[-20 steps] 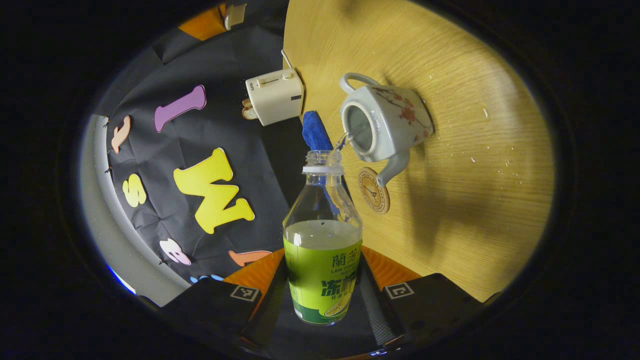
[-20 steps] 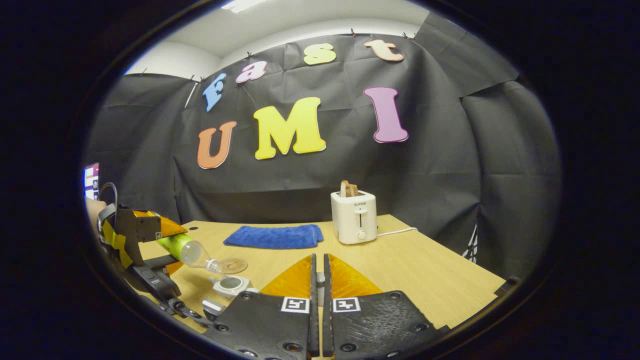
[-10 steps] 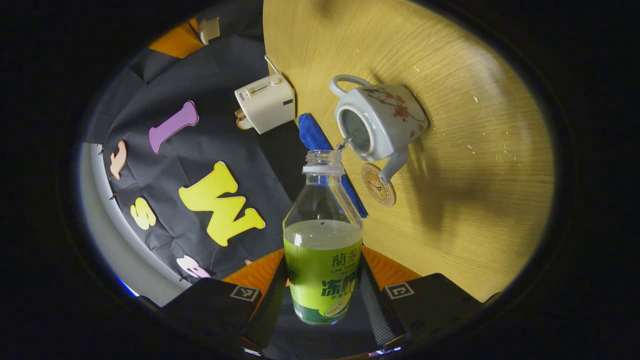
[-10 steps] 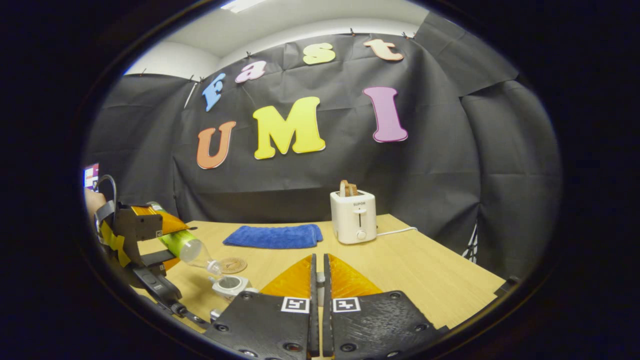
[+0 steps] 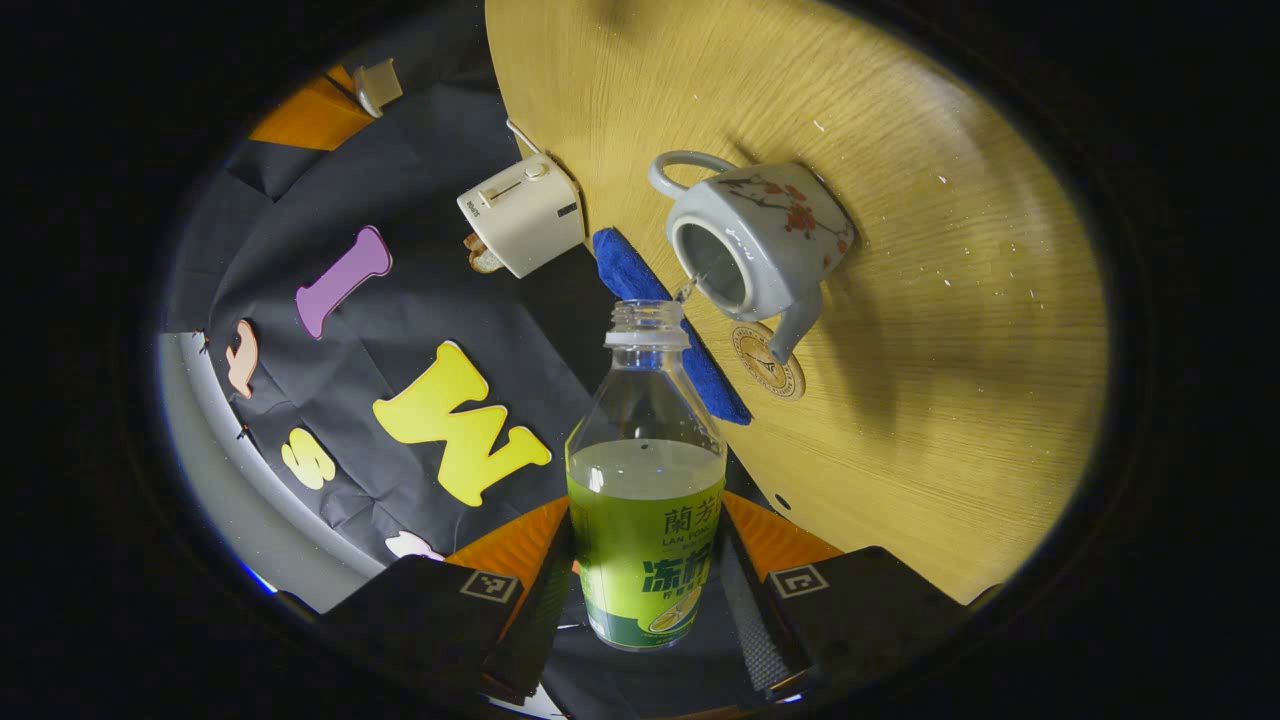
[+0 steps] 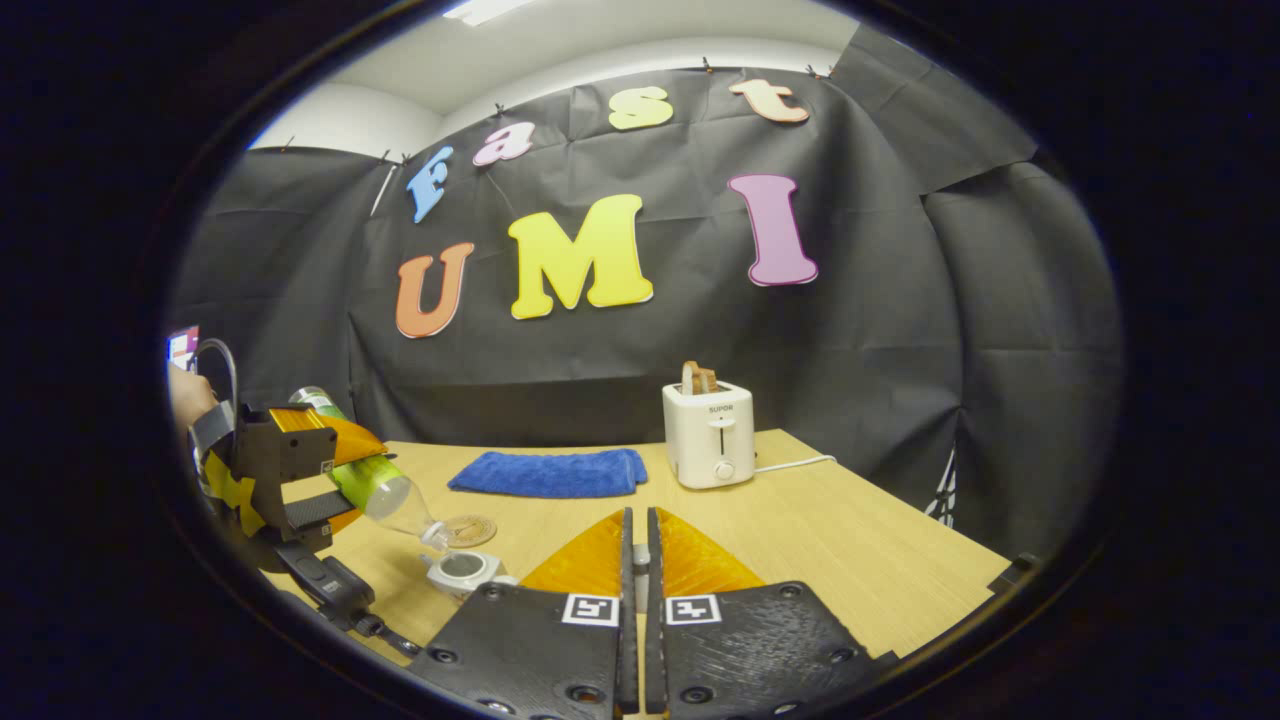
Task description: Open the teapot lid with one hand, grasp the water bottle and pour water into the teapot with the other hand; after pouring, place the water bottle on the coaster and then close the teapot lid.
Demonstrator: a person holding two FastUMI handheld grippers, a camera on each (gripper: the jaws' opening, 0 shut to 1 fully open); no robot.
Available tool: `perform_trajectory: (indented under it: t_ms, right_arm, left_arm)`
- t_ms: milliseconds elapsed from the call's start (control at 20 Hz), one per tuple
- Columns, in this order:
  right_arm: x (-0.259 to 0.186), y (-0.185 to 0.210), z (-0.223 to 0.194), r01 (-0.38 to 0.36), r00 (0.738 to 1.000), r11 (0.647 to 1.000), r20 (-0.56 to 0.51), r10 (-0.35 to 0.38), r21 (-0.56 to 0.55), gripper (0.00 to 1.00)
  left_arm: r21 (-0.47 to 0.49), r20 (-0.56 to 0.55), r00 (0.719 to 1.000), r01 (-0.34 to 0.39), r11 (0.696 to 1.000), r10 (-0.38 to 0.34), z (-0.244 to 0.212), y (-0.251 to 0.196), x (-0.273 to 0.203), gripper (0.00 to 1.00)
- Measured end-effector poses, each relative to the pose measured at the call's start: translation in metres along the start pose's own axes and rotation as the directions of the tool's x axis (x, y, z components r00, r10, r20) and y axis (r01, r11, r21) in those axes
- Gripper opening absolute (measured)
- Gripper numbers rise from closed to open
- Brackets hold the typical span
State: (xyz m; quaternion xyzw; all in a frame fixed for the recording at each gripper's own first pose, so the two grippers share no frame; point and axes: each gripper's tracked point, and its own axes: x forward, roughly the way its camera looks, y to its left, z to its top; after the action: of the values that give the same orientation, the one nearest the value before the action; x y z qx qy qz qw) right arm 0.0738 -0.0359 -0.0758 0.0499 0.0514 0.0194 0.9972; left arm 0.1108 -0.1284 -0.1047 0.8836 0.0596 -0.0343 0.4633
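Left gripper [image 5: 645, 590] clamps the green-labelled clear plastic water bottle [image 5: 645, 470] — tilted, mouth over the lidless white floral ceramic teapot [image 5: 755, 240]. Right gripper [image 6: 636, 560] — fingers together.

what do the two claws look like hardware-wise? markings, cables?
Left claw and right claw: each has two dark, textured base plates, and each plate carries a small square black-and-white marker. In the right gripper view, the left claw's body is a dark boxy block with yellow strapping and a dark cable looping behind it.
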Motion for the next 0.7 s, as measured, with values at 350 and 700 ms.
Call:
perform_trajectory:
  t_ms: [350,700]
  right_arm:
    - [0.001,-0.002,-0.003,0.001,1.0,1.0,-0.009,-0.001,0.004,0.02]
    - [-0.001,-0.009,0.002,0.019,1.0,1.0,0.003,-0.019,0.004,0.02]
  left_arm:
    - [0.006,-0.003,1.0,-0.006,1.0,0.006,-0.001,-0.002,0.004,0.76]
    - [-0.316,0.062,0.998,0.007,0.949,0.013,0.005,-0.012,0.011,0.75]
